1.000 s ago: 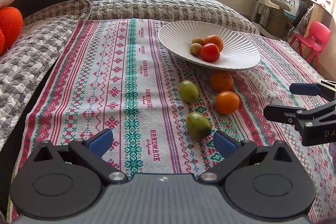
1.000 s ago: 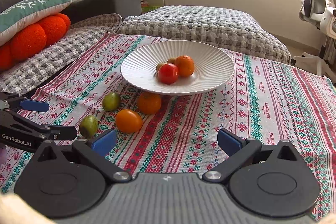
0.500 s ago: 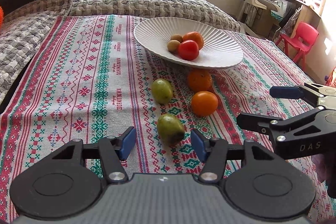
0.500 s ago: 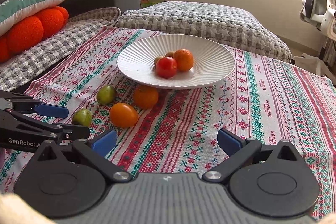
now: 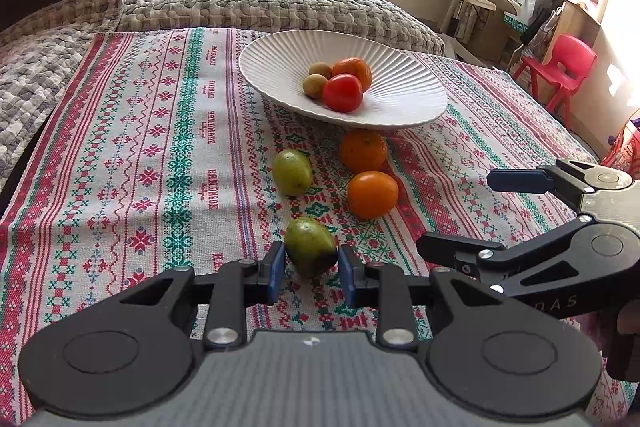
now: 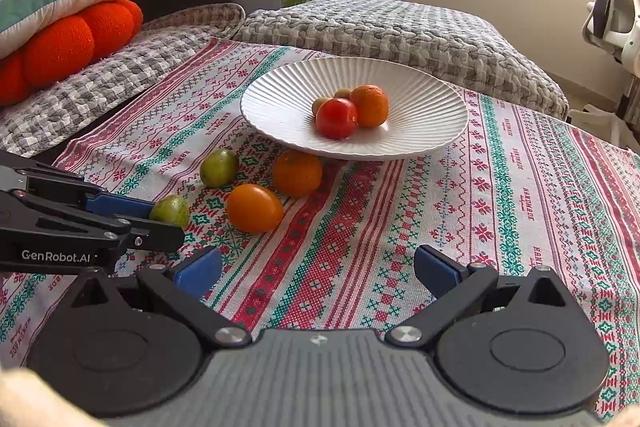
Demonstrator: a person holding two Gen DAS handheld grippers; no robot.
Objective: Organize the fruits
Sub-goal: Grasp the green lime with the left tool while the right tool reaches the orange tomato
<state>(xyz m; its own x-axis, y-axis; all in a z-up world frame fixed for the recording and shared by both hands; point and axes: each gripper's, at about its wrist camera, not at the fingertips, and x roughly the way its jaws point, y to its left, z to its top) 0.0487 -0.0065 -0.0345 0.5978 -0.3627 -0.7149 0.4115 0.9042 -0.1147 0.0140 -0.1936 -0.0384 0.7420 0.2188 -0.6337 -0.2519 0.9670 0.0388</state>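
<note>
Bracketing the nearest green oval fruit [image 5: 310, 245], the left gripper [image 5: 311, 273] has one blue-padded finger on each side of it, low centre of the left wrist frame. Fingers are narrowed around the fruit; pads look touching or just off its skin, can't tell which, so a firm pinch isn't confirmed. Fruit sits on the red-green-white patterned woven cloth [image 5: 160, 155], not lifted as far as I can see. In the right wrist frame the same fruit [image 6: 170, 211] shows at left centre, between the left gripper's fingers [image 6: 120, 205].

Right gripper [image 6: 318, 273]: fingers spread wide, nothing between them, over bare cloth at bottom centre of its own frame. It shows at the right edge of the left wrist frame [image 5: 472, 215].

Count on the cloth, outside the dish: 4 fruits.
- 2 green: the bracketed one, plus a rounder green fruit [image 5: 292, 173] further up, centre frame.
- 2 orange: a smooth orange oval fruit [image 5: 373, 194] just right of centre, and a dimpled round orange fruit [image 5: 363, 151] above it, tucked under the dish rim.

White ribbed ceramic dish [image 5: 280, 59], upper centre: 4 fruits.
- 1 glossy red tomato-like fruit [image 5: 343, 93]
- 1 orange citrus [image 5: 354, 69]
- 2 small brownish-green round fruits [image 5: 315, 85], touching each other, left of the red one.
</note>
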